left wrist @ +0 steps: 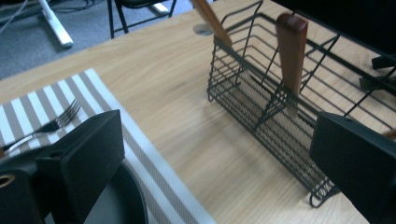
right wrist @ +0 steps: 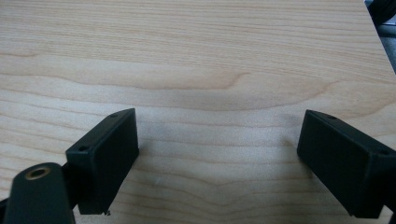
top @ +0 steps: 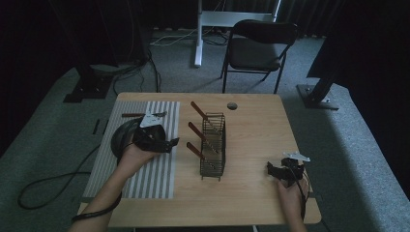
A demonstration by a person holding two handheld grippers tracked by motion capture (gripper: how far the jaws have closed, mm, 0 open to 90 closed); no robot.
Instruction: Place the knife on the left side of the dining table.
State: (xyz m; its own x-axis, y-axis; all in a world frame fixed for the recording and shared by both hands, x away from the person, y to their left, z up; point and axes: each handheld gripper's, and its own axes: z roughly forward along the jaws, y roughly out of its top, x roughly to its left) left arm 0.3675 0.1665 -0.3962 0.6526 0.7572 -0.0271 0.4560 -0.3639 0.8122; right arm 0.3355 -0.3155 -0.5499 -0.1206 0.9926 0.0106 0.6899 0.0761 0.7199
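Note:
A black wire caddy [top: 213, 144] stands in the middle of the wooden table [top: 251, 121], with three brown-handled utensils [top: 196, 130] leaning out to its left. In the left gripper view the caddy [left wrist: 280, 107] holds a brown handle [left wrist: 292, 46] upright. My left gripper [top: 170, 143] hovers open over a dark plate [top: 121, 137] on the striped placemat [top: 154, 179], just left of the caddy. A fork [left wrist: 51, 123] lies on the placemat [left wrist: 93, 93]. My right gripper [top: 271, 169] rests open near the front right corner, above bare wood [right wrist: 196, 70].
A brown-handled utensil [top: 140, 115] lies at the far end of the placemat. A round grommet hole [top: 232, 106] sits near the table's far edge. Beyond the table stand a black chair [top: 258, 48] and a white desk leg [top: 198, 34].

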